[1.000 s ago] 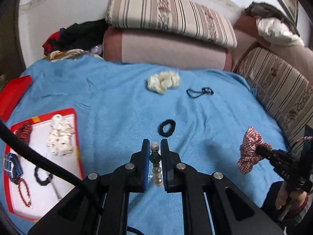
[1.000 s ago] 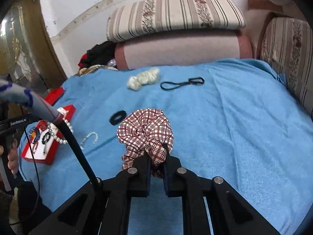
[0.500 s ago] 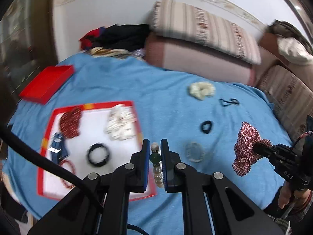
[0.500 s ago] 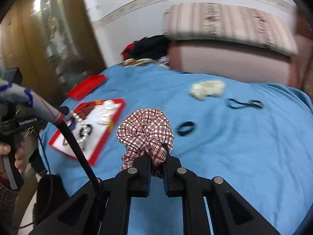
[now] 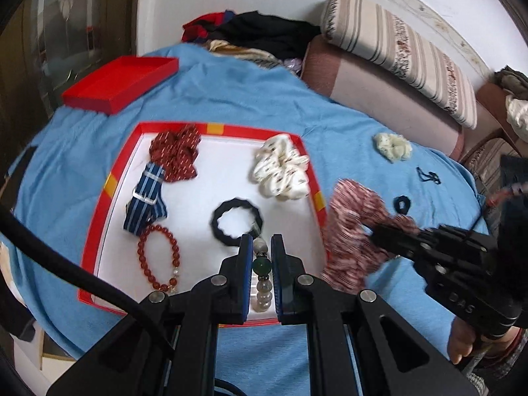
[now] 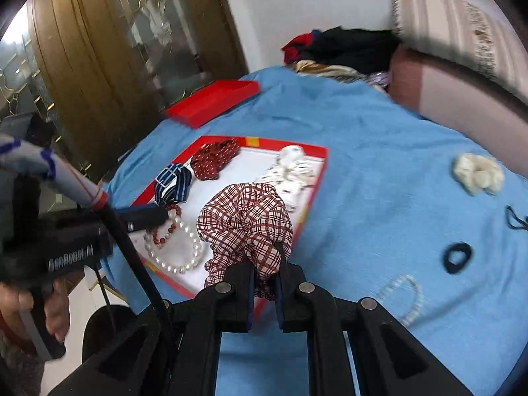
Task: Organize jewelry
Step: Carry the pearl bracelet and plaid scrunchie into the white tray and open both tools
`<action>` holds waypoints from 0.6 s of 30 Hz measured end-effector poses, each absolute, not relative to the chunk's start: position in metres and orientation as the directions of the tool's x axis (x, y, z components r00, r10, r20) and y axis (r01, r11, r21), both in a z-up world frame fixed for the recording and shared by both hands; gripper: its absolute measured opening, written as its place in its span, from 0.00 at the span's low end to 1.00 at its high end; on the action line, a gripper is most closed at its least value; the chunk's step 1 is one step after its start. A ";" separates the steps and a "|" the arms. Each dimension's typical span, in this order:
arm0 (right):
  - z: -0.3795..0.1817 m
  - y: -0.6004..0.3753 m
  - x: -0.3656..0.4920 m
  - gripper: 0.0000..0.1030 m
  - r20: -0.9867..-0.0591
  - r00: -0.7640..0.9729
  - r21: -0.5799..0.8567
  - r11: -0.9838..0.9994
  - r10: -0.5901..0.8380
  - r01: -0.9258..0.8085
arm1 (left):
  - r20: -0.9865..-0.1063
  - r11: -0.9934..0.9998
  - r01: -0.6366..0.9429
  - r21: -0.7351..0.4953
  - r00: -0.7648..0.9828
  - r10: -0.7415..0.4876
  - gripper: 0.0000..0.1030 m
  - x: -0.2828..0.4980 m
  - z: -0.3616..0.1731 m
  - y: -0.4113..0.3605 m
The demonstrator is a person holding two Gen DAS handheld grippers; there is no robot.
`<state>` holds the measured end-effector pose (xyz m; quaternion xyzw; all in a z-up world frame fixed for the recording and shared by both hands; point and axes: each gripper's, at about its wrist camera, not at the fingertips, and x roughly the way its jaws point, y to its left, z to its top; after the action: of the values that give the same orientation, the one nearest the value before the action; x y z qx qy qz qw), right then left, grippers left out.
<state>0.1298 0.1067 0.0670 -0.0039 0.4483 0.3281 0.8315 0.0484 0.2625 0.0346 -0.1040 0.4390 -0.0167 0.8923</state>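
Carrying both finds over the tray (image 5: 114, 178): left gripper (image 5: 262, 264) pinches a bead bracelet (image 5: 262, 283), right gripper (image 6: 265, 283) a plaid scrunchie (image 6: 246, 217); next, release toward twelve o'clock.

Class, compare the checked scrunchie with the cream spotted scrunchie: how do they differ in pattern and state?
The checked scrunchie has red-and-white plaid; the cream spotted scrunchie is pale with small dark marks. The checked one hangs clamped in the right tongs; the spotted one lies loose in the red-rimmed tray. Both are gathered fabric rings.
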 end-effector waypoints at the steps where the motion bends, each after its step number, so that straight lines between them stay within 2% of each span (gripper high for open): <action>1: 0.062 0.114 0.134 0.10 -0.757 0.373 0.283 0.784 0.536 -0.552 | -0.786 0.977 -0.071 -0.199 0.608 -0.116 0.10 0.049 0.029 0.266; 11: 0.020 0.157 0.149 0.10 -0.836 0.348 0.171 0.804 0.424 -0.570 | -0.807 0.972 -0.138 -0.189 0.586 -0.073 0.10 0.051 0.005 0.290; 14: 0.018 0.157 0.151 0.14 -0.838 0.357 0.160 0.811 0.413 -0.563 | -0.797 0.971 -0.149 -0.185 0.600 -0.060 0.12 0.048 0.007 0.291; 15: 0.019 0.157 0.152 0.14 -0.836 0.367 0.151 0.814 0.408 -0.561 | -0.796 0.971 -0.152 -0.182 0.603 -0.055 0.14 0.047 0.008 0.291; 17: 0.022 0.155 0.151 0.18 -0.833 0.377 0.140 0.815 0.404 -0.563 | -0.788 0.971 -0.164 -0.173 0.615 -0.037 0.26 0.044 0.014 0.291; 18: 0.023 0.155 0.152 0.19 -0.831 0.384 0.135 0.816 0.402 -0.562 | -0.784 0.972 -0.166 -0.168 0.620 -0.030 0.29 0.043 0.016 0.290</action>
<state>0.1518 0.1555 0.0229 -0.0848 0.4724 0.2911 0.8276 0.0434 0.2904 0.0159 -0.1126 0.4340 0.0381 0.8930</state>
